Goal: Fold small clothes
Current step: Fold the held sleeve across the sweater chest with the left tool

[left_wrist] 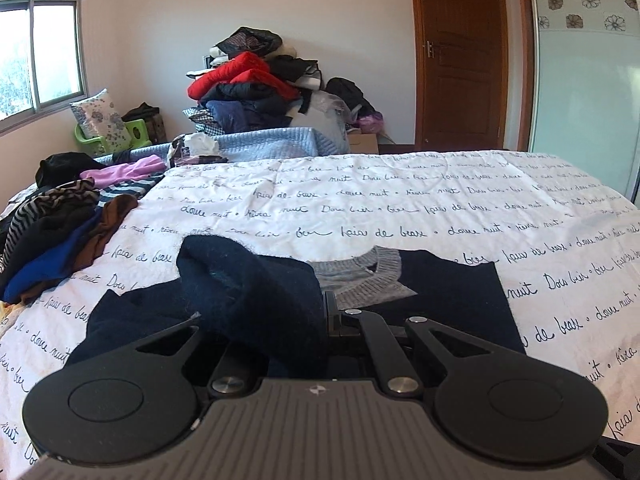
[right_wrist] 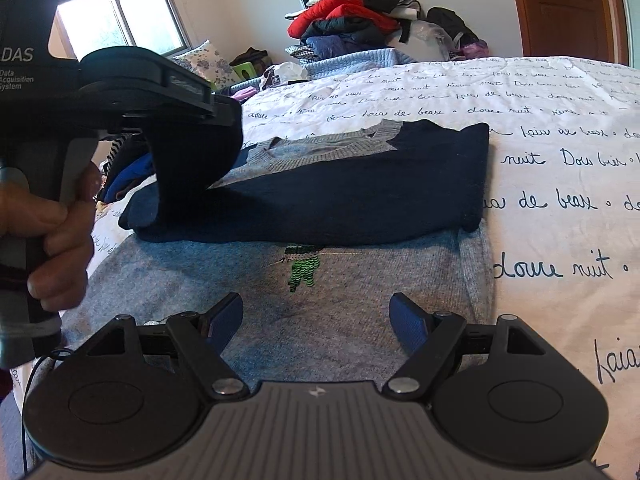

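A: Where does the garment lie, and how is each gripper set?

B: The sweater [right_wrist: 320, 308], grey body with navy sleeves, lies flat on the bed [right_wrist: 560, 152], collar toward the far edge. One navy sleeve [right_wrist: 400, 184] is already laid across the chest. The left gripper [left_wrist: 326, 312] is clamped on the other navy sleeve [left_wrist: 248, 280], which hangs lifted in a loose hump above the body. The right gripper [right_wrist: 318, 316] hovers over the grey hem with its jaws wide and nothing between them.

A: What could go wrong from here?

B: Probably three things. The hold appears to be on a bunched edge of thick knit, so the sleeve could slip out before it is laid down. Pulling the sleeve across may drag the body along the sheet, since nothing pins the hem. The sleeve may also land twisted or push the first sleeve askew.

A: What else is nearby, and does anything obstruct?

B: A heap of unfolded clothes [left_wrist: 60, 232] sits along the left edge of the bed, near the lifted sleeve; a wide swing could catch it. A larger pile with a red jacket [left_wrist: 240, 76] stands beyond the far edge, well apart. The right side of the bed is bare. In the right wrist view the left gripper hides part of the collar [right_wrist: 320, 148].
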Demonstrator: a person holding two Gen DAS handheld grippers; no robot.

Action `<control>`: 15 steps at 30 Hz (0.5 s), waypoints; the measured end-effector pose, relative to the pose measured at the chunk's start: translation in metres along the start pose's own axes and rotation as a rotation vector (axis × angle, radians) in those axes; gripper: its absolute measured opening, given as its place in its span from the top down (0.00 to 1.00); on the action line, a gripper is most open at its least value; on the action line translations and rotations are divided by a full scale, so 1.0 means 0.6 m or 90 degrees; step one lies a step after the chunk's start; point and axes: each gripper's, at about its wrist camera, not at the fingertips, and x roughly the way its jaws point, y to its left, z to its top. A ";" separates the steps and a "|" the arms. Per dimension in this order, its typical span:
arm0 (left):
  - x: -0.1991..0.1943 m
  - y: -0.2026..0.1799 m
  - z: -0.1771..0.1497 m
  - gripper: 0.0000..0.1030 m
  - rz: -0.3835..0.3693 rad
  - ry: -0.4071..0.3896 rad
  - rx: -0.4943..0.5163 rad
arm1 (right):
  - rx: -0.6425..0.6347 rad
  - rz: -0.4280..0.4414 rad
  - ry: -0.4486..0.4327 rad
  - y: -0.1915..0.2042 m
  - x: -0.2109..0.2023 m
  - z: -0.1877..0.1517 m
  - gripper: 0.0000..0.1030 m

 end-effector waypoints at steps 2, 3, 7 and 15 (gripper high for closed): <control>0.009 -0.011 -0.002 0.93 -0.006 0.005 0.002 | 0.004 -0.003 0.001 -0.003 0.000 -0.001 0.22; 0.013 -0.015 -0.002 0.93 -0.007 0.006 0.001 | 0.005 -0.004 0.000 -0.004 0.000 -0.001 0.22; 0.024 -0.030 0.001 0.93 -0.014 0.011 -0.001 | 0.008 -0.007 -0.001 -0.010 -0.003 -0.002 0.22; 0.042 -0.054 0.007 0.93 -0.027 0.023 -0.005 | 0.014 -0.011 -0.002 -0.025 -0.011 -0.005 0.22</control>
